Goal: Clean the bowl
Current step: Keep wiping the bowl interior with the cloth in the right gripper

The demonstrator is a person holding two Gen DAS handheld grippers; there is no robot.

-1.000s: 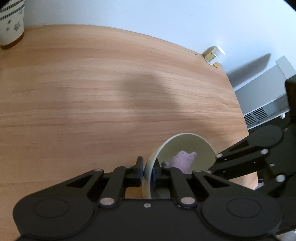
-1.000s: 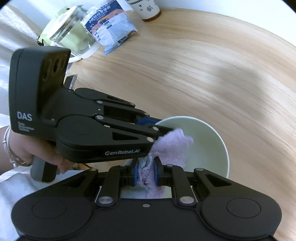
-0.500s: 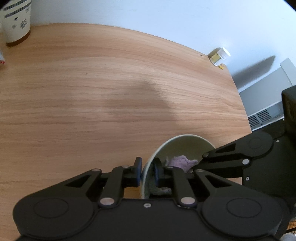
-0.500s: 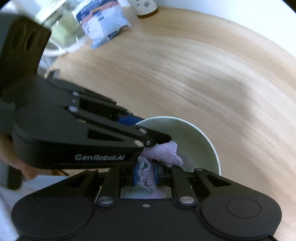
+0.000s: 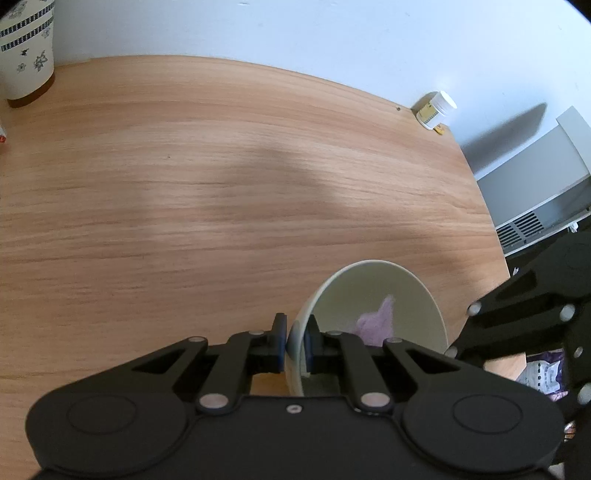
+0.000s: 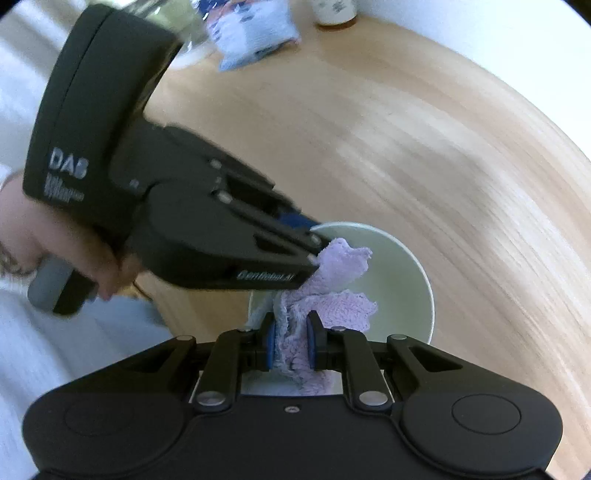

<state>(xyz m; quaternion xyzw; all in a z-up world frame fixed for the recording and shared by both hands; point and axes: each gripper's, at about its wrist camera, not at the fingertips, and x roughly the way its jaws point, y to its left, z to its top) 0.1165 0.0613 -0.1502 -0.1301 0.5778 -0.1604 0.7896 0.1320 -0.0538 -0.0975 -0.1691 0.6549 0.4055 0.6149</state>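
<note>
A pale green bowl (image 5: 373,295) sits tilted near the table's front right corner. My left gripper (image 5: 294,341) is shut on the bowl's near rim, one pad outside and one inside. A lilac cloth (image 5: 376,321) shows inside the bowl. In the right wrist view my right gripper (image 6: 291,345) is shut on that lilac cloth (image 6: 332,284), which bunches up against the inner wall of the bowl (image 6: 402,280). The left gripper's black body (image 6: 177,206) reaches in from the left, held by a hand (image 6: 74,247), and covers the bowl's left rim.
The wooden table (image 5: 184,184) stretches away behind the bowl. A patterned cup (image 5: 22,51) stands far left, and a small white jar (image 5: 436,109) sits by the wall. A blue packet (image 6: 255,33) lies blurred at the far edge. A radiator (image 5: 535,206) is past the table's right edge.
My right gripper has shifted and rolled with the cloth, drawing it across the bowl's inside. The left gripper keeps its grip on the rim in the same place.
</note>
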